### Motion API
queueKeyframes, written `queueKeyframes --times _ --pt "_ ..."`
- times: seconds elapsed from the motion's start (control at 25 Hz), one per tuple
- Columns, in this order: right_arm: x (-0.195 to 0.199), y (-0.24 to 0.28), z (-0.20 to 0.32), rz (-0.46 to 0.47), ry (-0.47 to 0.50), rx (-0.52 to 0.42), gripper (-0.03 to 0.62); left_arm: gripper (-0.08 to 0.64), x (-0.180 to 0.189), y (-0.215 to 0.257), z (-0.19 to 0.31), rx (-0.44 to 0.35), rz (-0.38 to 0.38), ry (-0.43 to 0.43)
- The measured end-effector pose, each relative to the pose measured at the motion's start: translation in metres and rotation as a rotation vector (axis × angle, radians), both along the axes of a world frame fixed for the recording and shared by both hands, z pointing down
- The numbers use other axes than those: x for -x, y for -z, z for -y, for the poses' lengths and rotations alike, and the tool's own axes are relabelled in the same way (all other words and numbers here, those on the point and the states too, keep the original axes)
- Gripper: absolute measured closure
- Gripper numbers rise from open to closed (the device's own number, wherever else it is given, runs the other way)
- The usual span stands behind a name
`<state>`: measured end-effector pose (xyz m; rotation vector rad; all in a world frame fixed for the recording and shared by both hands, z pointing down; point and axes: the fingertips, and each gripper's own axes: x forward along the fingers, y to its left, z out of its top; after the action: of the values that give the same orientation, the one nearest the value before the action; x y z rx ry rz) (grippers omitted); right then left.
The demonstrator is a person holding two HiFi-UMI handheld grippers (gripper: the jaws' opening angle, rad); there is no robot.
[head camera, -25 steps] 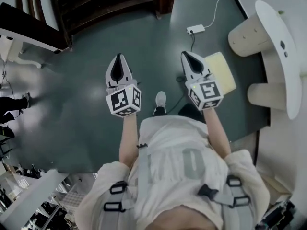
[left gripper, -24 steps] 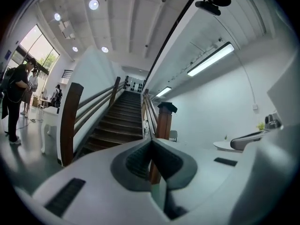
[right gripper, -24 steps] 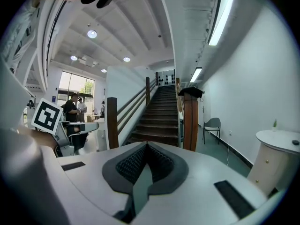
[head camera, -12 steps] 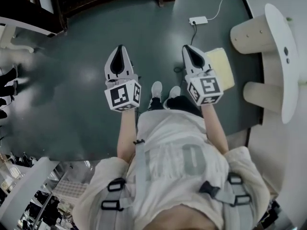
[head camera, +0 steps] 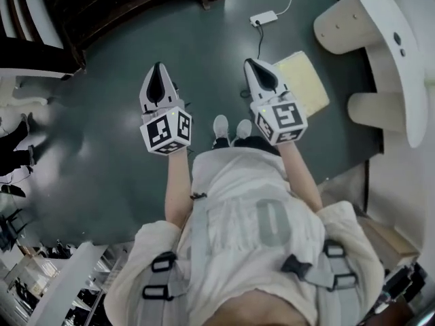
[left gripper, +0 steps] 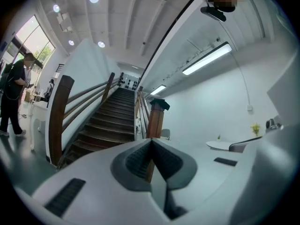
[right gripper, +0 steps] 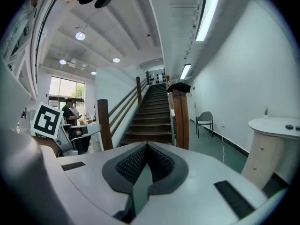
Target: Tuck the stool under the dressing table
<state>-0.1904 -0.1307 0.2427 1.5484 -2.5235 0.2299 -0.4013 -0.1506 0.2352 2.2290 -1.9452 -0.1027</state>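
Stool (head camera: 307, 81): pale yellow square seat, low on the green floor (head camera: 204, 53) just right of the person's shoes (head camera: 228, 128); its near-left corner is hidden behind the right gripper.
Dressing table (head camera: 402, 63): white curved top at the far right, long axis running near to far, borne on two cream pedestals (head camera: 338, 26); the stool stands left of it, apart, not yet under the top.
Left gripper (head camera: 158, 69): jaws clenched on nothing, held about level over bare floor, well left of the stool.
Right gripper (head camera: 251, 65): jaws pressed together, empty, tipped slightly down; it is the nearer of the two, above the seat's left edge.
Deciding relation: the stool lies right of and below the right jaws, and the gap between the pedestals lies further right again, so the push likely runs left to right.
Open room: bare floor left and near; the pedestals bound the gap on its far and near sides.
Snag risk: a power strip (head camera: 262, 18) and its cable (head camera: 259, 41) lie by the seat's far-left side.
Step, as judged: approach only, the stool untouched.
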Motion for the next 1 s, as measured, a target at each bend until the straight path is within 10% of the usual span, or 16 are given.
queueKeyframes --times 0.2,0.6,1.0 --pt "-0.067 0.013 -0.001 0.028 -0.128 -0.030 0.591 0.557 -0.071 0.017 0.019 -0.022 0.020 -0.125" --pt "-0.292 0.011 -0.075 0.068 -0.698 -0.078 0.591 0.557 -0.270 0.039 0.056 -0.055 0.007 -0.488" --pt "-0.386 0.001 -0.165 0.034 -1.231 -0.049 0.591 0.557 -0.494 0.041 0.025 -0.171 0.176 -1.114"
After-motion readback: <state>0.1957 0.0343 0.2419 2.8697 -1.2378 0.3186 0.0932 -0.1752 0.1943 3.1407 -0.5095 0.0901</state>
